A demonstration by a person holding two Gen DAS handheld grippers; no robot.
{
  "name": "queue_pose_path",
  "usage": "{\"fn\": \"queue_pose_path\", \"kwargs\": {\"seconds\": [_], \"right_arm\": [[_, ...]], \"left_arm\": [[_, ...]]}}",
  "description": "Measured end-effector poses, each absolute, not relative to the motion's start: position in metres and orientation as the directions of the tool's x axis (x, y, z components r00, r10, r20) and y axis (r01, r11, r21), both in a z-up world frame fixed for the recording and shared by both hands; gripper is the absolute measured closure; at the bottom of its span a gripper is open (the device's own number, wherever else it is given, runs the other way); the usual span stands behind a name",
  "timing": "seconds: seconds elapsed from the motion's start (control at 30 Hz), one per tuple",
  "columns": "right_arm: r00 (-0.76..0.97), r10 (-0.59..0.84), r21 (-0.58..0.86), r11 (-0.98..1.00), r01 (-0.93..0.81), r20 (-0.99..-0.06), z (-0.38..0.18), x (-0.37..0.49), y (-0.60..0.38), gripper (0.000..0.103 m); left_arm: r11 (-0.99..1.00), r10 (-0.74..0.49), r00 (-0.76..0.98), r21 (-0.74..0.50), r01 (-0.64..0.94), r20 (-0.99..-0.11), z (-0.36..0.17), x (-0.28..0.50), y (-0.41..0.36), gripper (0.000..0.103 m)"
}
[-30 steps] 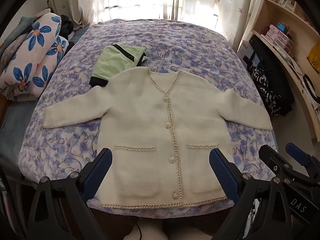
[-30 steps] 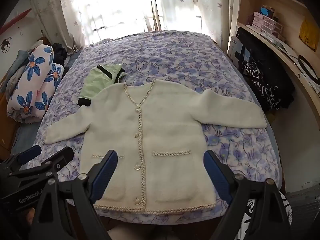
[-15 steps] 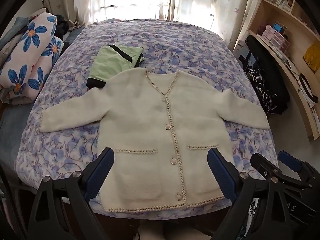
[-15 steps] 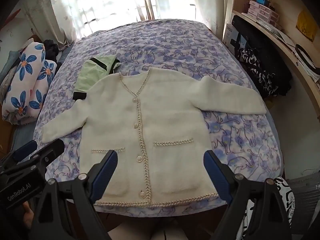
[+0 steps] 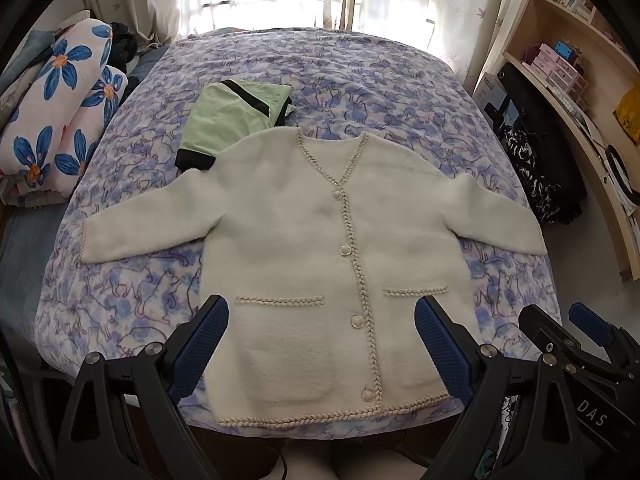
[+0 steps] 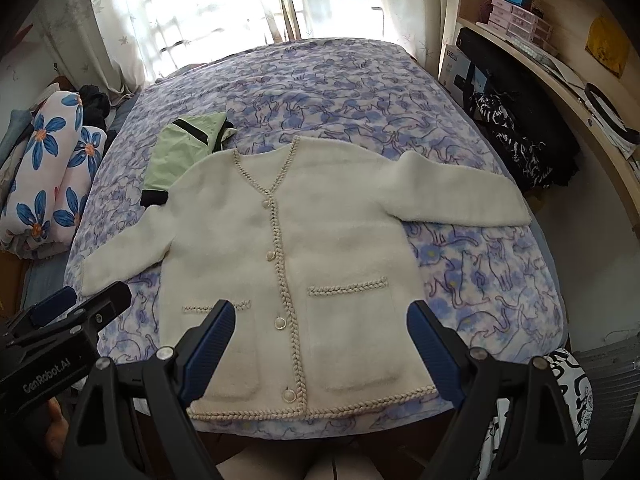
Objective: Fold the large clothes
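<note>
A cream buttoned cardigan (image 5: 304, 240) lies flat and face up on the bed, sleeves spread to both sides, hem at the near edge; it also shows in the right wrist view (image 6: 320, 240). My left gripper (image 5: 320, 344) is open and empty, held above the hem. My right gripper (image 6: 320, 350) is open and empty, also above the hem. Each gripper shows at the edge of the other's view, the right gripper (image 5: 576, 344) at right, the left gripper (image 6: 68, 320) at left.
A folded green garment (image 5: 232, 120) lies behind the cardigan's left shoulder. The bed (image 5: 380, 80) has a purple cat-print cover. Flowered bedding (image 5: 60, 120) is piled at left. Wooden shelves (image 5: 580, 80) and a black bag (image 6: 516, 120) stand at right.
Both grippers have shifted a little, so the cardigan sits slightly higher and more centred in the views. The cardigan has not moved. Both grippers stay open.
</note>
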State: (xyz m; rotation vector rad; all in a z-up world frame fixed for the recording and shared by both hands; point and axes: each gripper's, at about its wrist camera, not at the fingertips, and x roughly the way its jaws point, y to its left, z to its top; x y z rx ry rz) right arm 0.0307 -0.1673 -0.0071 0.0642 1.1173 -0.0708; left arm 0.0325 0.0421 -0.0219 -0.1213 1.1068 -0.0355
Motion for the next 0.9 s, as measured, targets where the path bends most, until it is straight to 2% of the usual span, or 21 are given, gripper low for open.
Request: {"fn": "queue_pose_path", "kwargs": {"seconds": [0.9], "right_arm": [[0.418, -0.038, -0.005, 0.997, 0.08, -0.908, -0.015, 0.042, -0.149, 0.015]], "left_arm": [[0.99, -0.105, 0.387, -0.131, -0.042, -0.916, -0.042, 0.052, 0.062, 0.01]]}}
